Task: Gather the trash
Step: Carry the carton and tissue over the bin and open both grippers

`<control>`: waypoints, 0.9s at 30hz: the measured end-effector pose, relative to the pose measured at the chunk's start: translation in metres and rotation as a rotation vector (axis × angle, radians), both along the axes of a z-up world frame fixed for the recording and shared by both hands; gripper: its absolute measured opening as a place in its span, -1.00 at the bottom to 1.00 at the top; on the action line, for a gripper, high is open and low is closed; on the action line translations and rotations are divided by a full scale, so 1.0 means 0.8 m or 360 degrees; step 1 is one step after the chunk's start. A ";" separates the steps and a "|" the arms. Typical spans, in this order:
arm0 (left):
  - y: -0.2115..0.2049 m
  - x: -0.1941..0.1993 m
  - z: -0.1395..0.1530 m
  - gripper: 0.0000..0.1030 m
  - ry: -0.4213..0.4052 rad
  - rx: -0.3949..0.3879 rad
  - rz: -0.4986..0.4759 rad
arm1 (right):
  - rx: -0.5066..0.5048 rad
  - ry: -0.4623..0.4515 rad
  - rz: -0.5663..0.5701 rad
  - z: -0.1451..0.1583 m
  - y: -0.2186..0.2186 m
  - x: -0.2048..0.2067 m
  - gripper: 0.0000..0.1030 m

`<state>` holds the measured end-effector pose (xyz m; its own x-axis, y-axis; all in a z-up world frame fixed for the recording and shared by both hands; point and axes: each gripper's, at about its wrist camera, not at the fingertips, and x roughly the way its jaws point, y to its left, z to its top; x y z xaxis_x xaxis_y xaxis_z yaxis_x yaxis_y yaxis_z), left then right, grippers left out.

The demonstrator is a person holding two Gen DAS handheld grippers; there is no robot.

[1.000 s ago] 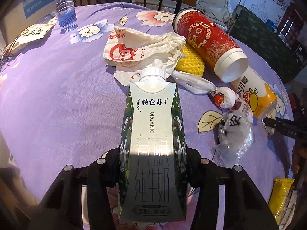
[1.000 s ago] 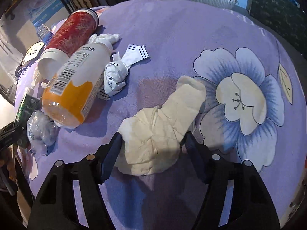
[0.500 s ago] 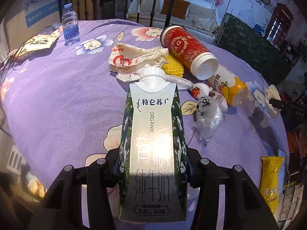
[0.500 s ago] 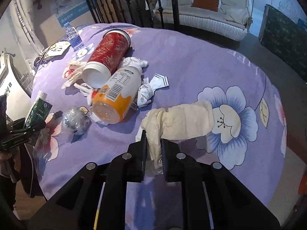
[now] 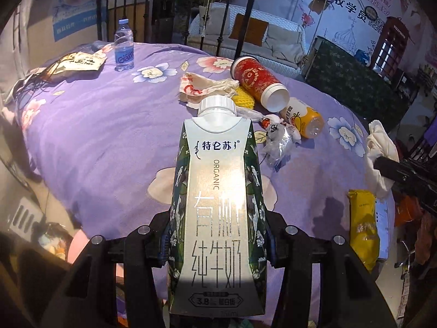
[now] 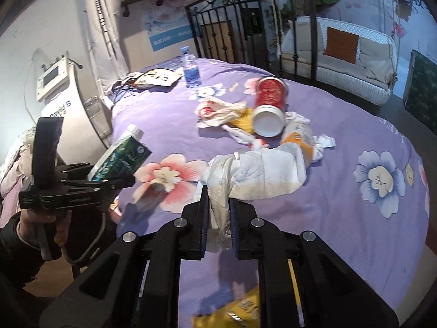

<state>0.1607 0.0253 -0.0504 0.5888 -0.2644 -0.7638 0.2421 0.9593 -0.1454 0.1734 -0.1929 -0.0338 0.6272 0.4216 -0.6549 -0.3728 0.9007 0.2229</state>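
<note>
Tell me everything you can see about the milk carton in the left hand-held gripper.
The milk carton is a tall, tapered paper pack with a silvery front panel, dark green floral sides, Chinese lettering, the word ORGANIC and a white screw cap, still on. The left hand-held gripper clamps its lower sides, holding it off the purple tablecloth, cap pointing away.

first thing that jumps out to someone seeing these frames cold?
The milk carton fills the left wrist view, clamped in the left hand-held gripper. The right hand-held gripper pinches a crumpled white paper wad above the purple floral tablecloth. Behind them, trash clusters mid-table around a toppled red cup.
</note>
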 end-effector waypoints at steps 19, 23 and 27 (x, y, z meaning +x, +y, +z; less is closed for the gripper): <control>0.183 -0.113 -0.049 -0.04 0.0149 -0.0037 0.0636 | 0.0235 -0.0012 0.0289 -0.046 0.158 -0.071 -0.72; 0.213 -0.127 -0.073 -0.04 0.0240 -0.0006 0.0741 | 0.0252 0.0026 0.0342 -0.058 0.175 -0.080 -0.72; 0.240 -0.125 -0.115 -0.04 0.0454 -0.0108 0.0830 | 0.0250 0.0048 0.0364 -0.065 0.181 -0.086 -0.72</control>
<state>0.0608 0.2176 -0.1425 0.4283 -0.0492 -0.9023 -0.3161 0.9273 -0.2006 0.1048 -0.0479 -0.0855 0.4852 0.6478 -0.5873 -0.5536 0.7475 0.3671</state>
